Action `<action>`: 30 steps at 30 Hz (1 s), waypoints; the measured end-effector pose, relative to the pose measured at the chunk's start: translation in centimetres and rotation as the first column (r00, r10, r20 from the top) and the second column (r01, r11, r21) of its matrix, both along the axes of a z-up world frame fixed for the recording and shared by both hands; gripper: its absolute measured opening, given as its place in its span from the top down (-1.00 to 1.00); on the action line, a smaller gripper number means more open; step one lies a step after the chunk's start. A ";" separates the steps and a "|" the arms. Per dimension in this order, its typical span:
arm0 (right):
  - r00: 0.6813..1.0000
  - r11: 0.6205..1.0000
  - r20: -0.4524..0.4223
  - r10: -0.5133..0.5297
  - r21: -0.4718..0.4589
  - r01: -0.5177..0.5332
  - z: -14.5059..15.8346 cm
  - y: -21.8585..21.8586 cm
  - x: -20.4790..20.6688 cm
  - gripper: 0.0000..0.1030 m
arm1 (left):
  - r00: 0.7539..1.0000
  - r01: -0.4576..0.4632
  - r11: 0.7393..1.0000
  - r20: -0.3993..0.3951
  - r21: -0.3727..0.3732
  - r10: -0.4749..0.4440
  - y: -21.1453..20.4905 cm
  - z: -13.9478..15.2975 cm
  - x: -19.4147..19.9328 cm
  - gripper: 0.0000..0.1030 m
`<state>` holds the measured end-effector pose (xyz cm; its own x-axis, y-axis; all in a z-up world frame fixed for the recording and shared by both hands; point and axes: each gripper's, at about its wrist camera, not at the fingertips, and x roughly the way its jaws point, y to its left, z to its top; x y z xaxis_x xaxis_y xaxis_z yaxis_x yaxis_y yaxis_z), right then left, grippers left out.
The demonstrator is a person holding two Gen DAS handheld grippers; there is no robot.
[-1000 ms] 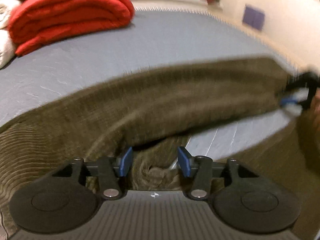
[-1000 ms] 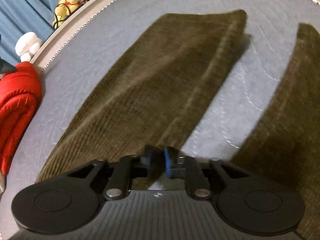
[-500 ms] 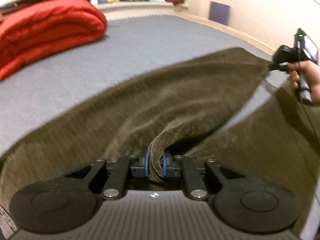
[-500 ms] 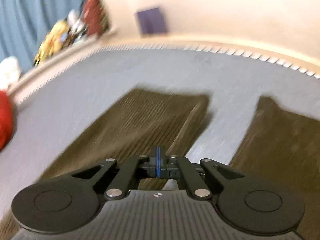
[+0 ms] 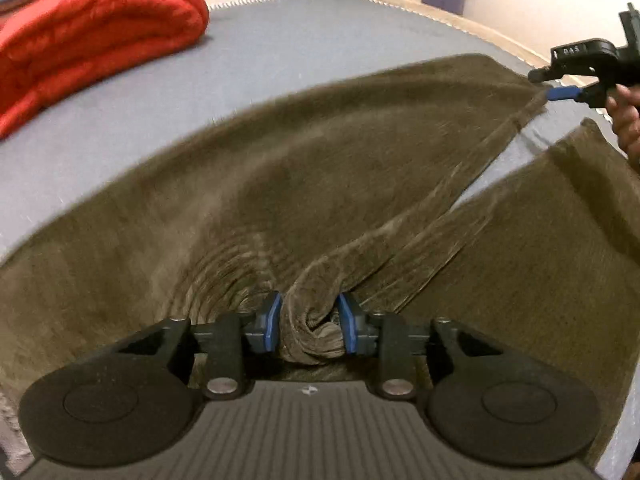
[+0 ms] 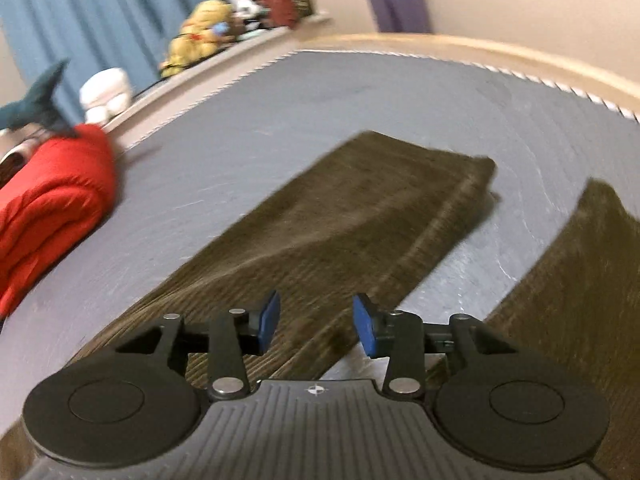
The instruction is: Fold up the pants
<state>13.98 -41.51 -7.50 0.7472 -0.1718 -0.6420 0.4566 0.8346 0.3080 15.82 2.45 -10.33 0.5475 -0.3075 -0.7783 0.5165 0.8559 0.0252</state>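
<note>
Olive corduroy pants point(image 5: 320, 160) lie spread on a grey bed sheet point(image 5: 280, 60), the two legs apart. My left gripper point(image 5: 308, 324) has a bunched fold of the near leg between its blue pads. The cloth fills the gap and touches both pads while the jaws are opening. From there the leg's edge runs taut to its hem corner, where my right gripper point(image 5: 560, 88) hovers in a hand point(image 5: 628, 116). In the right wrist view my right gripper point(image 6: 316, 324) is opening, with nothing between its pads. The pants point(image 6: 360, 208) lie below it, blurred.
A folded red blanket point(image 5: 92, 32) sits at the far left of the bed. Plush toys point(image 6: 200, 36) line a ledge by the blue curtain. The wooden bed frame point(image 6: 480, 46) and a wall bound the far side. The other pant leg point(image 5: 540, 240) lies at the right.
The left gripper closed on a fold of the leg and lifted it, and its pads now stand wider. The right gripper shut, then opened, and rose above the leg.
</note>
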 end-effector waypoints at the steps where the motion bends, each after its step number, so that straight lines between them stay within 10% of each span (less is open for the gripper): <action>1: 1.000 1.000 0.011 0.017 -0.007 -0.017 0.7 0.2 -0.4 0.10 | 0.999 -0.019 0.999 0.032 -0.032 0.020 0.2 1.1 -0.2 0.29; 5: 0.991 0.991 0.080 0.111 -0.082 -0.105 3.5 2.6 -2.2 0.04 | 0.986 -0.108 0.987 0.114 -0.122 0.122 1.2 5.0 -1.8 -0.30; 15: 0.895 0.928 0.305 0.325 -0.285 -0.240 11.4 12.1 -10.5 -0.07 | 0.884 -0.302 0.894 0.254 -0.331 0.393 5.7 11.4 -8.3 -0.48; 19: 0.832 0.891 0.397 0.387 -0.392 -0.228 14.0 16.6 -15.1 -0.28 | 0.827 -0.369 0.871 0.313 -0.326 0.467 6.4 12.9 -10.3 -0.51; 22: 0.809 0.884 0.412 0.418 -0.390 -0.259 15.0 18.8 -17.2 -0.51 | 0.838 -0.407 0.848 0.231 -0.340 0.495 7.7 12.9 -10.3 -0.51; 30: 0.839 0.856 0.205 0.504 -0.249 -0.454 12.4 20.5 -17.4 -0.91 | 0.824 -0.541 0.825 0.094 -0.165 0.559 10.2 11.6 -9.4 -0.90</action>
<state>-3.40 -21.02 4.88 0.8979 0.1554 -0.4119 -0.0881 0.9801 0.1777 6.37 12.66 1.28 0.7494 -0.0140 -0.6619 -0.0413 0.9968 -0.0678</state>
